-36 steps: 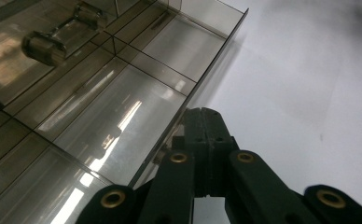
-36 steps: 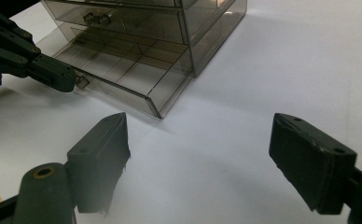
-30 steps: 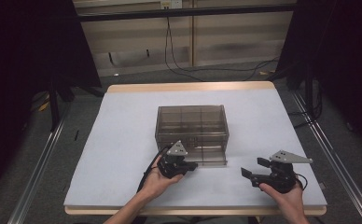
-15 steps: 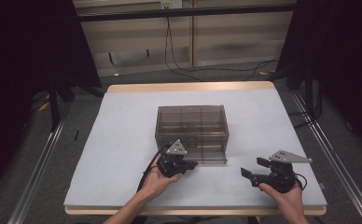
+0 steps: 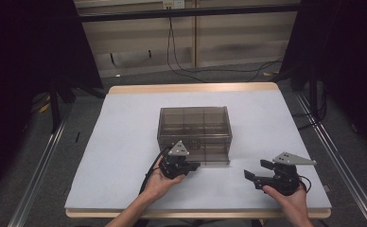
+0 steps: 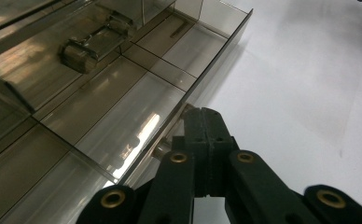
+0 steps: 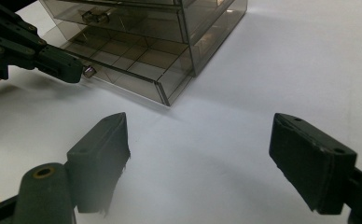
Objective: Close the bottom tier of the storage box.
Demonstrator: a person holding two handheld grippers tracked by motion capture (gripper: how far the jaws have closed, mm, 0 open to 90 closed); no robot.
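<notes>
One drawer (image 7: 123,70) of the smoky organizer (image 5: 194,127) mid-table is pulled partway out; the left gripper (image 5: 191,166) is clenched on its knob (image 7: 89,71), the right gripper (image 5: 255,175) released near the table's (image 5: 125,142) front edge. Pulling likely remains.

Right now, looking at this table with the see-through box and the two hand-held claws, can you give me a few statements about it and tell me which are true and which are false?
1. The left gripper is shut on the bottom drawer's handle. True.
2. The right gripper is clamped on the drawer cabinet. False: its jaws stand open over bare table, apart from the cabinet.
3. The bottom drawer is pulled partly out. True.
4. The bottom drawer is full of screws. False: its compartments that can be seen look empty.
5. The cabinet is made of smoky see-through plastic. True.
</notes>
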